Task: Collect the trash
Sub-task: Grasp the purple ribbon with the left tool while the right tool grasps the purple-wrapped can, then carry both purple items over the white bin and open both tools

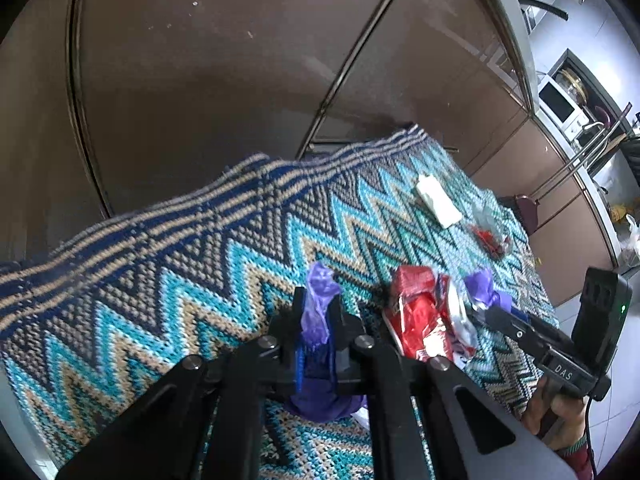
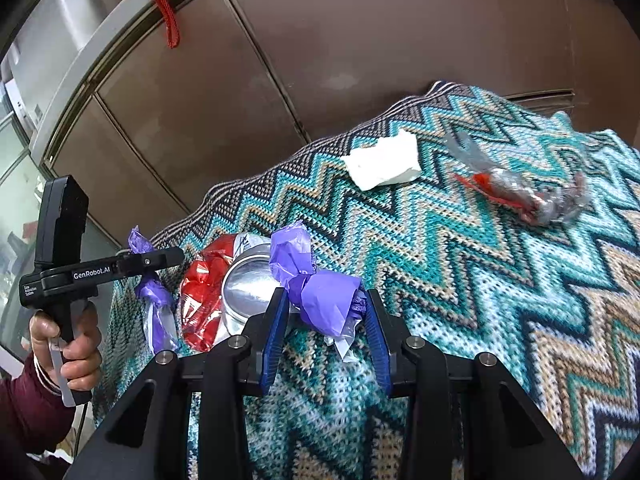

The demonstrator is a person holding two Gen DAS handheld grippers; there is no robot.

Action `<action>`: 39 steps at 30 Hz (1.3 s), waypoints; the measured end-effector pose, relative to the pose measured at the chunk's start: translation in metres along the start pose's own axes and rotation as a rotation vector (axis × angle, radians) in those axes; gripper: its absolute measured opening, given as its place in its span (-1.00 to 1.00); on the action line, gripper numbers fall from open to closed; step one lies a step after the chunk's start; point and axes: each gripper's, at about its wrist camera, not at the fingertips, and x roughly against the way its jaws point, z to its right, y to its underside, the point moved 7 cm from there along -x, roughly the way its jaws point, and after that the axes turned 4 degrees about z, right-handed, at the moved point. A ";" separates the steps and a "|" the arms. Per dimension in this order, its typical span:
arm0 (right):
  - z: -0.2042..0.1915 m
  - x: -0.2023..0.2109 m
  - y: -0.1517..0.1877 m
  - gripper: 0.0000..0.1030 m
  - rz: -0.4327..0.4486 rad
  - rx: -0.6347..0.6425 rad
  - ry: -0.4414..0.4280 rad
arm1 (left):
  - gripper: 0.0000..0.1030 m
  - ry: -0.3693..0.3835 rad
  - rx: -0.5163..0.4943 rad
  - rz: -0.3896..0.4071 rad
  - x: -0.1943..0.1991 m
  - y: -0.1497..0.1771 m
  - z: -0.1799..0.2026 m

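A crushed red can (image 1: pixel 420 316) (image 2: pixel 224 284) lies on the zigzag-patterned cloth (image 1: pixel 180 272) (image 2: pixel 500 280). My left gripper (image 1: pixel 316 300) (image 2: pixel 160 258) is shut on a purple wrapper (image 1: pixel 318 308) (image 2: pixel 154 292), left of the can. My right gripper (image 2: pixel 326 292) (image 1: pixel 478 312) has its fingers on both sides of a second purple wrapper (image 2: pixel 320 292) (image 1: pixel 484 288), right of the can; I cannot tell if the pads press it. A white crumpled paper (image 1: pixel 436 200) (image 2: pixel 384 164) and a clear-and-red wrapper (image 1: pixel 490 232) (image 2: pixel 528 192) lie farther back.
Brown panelled cabinet fronts (image 1: pixel 220 80) (image 2: pixel 360 32) stand behind the cloth-covered surface. A microwave (image 1: pixel 560 108) and shelving sit at the far right in the left wrist view. A red cord (image 2: pixel 166 16) hangs from the counter edge.
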 end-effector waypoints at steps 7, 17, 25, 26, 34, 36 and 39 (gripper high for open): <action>0.001 0.041 0.001 -0.27 0.057 -0.032 0.053 | -0.87 0.006 -0.005 0.052 0.028 -0.010 0.003; -0.006 0.148 0.028 -0.27 0.176 -0.069 0.127 | -0.87 0.081 -0.030 0.107 0.083 -0.013 0.039; 0.015 0.276 0.076 -0.27 0.323 -0.152 0.262 | -0.87 0.219 -0.165 0.109 0.129 0.014 0.148; 0.020 0.291 0.083 -0.27 0.336 -0.165 0.283 | -0.87 0.234 -0.177 0.104 0.131 0.018 0.158; 0.059 0.392 0.149 -0.27 0.431 -0.265 0.422 | -0.87 0.367 -0.349 0.038 0.149 0.082 0.288; 0.070 0.409 0.167 -0.27 0.443 -0.292 0.457 | -0.87 0.393 -0.396 0.013 0.147 0.103 0.323; 0.091 0.427 0.192 -0.27 0.449 -0.347 0.505 | -0.87 0.420 -0.459 -0.024 0.140 0.132 0.367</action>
